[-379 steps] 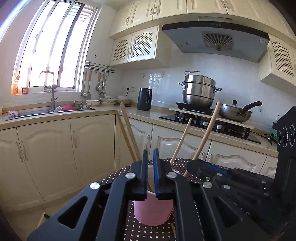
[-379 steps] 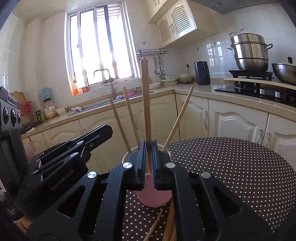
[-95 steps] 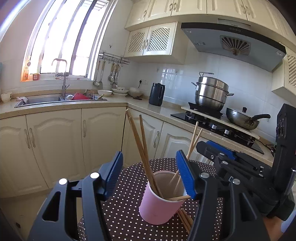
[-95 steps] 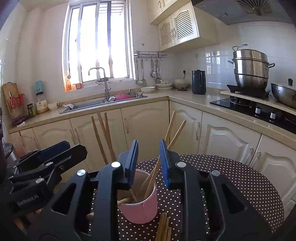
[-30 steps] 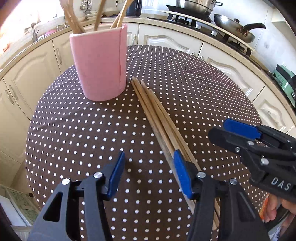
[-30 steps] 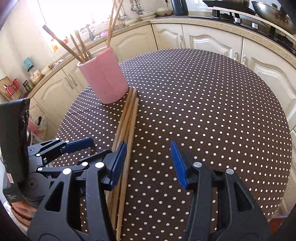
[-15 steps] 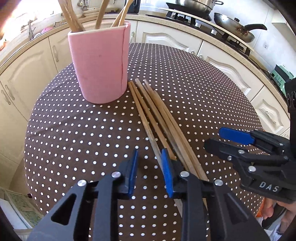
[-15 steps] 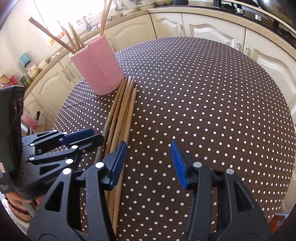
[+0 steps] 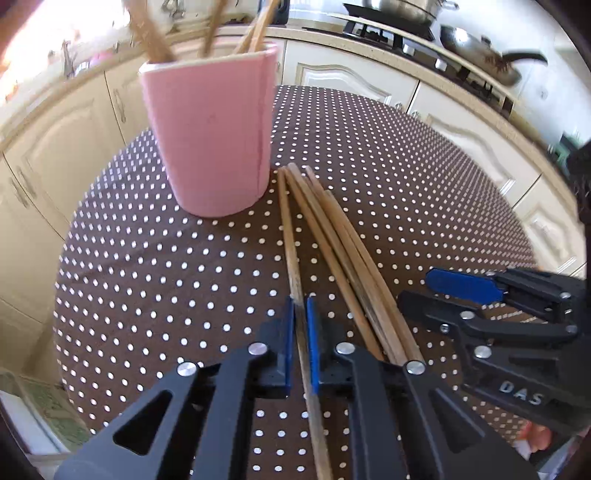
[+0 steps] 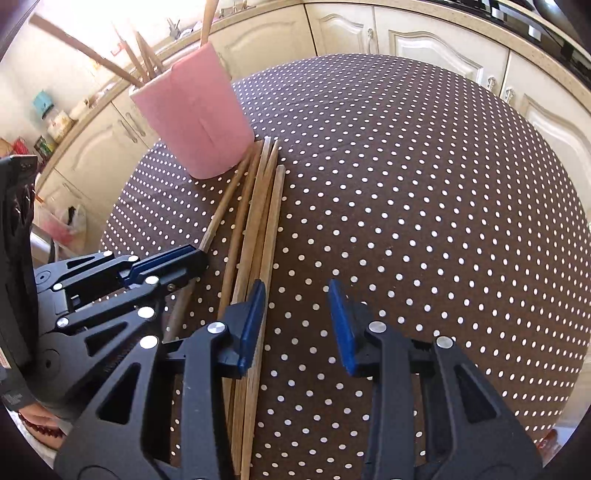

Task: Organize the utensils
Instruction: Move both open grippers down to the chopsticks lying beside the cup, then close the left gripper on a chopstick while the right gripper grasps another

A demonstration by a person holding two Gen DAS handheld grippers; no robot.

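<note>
Several wooden chopsticks lie in a loose bundle on the round table, whose brown cloth is dotted white. Their far tips reach almost to the foot of the pink cup, and their near ends run toward the table's near edge, where both grippers work. The cup stands upright near the far left edge of the table and holds more chopsticks, which lean out over its rim at different angles.

The left gripper has its two blue-padded fingers pressed in on the single chopstick at the left of the bundle. This stick is angled slightly apart from the others, with its far tip just beside the base of the cup. In the right wrist view the same grasp shows from the side: the left gripper is closed over the stick, which runs on under the black body behind the fingertips.

The right gripper hangs low over the table toward its near edge with its fingers spread wide and nothing between them but dotted cloth. Its left finger sits over the near part of the bundle; whether it touches the sticks cannot be told. In the left wrist view the right gripper lies just to the right of the bundle.

Cream kitchen cabinets curve around behind the table.
</note>
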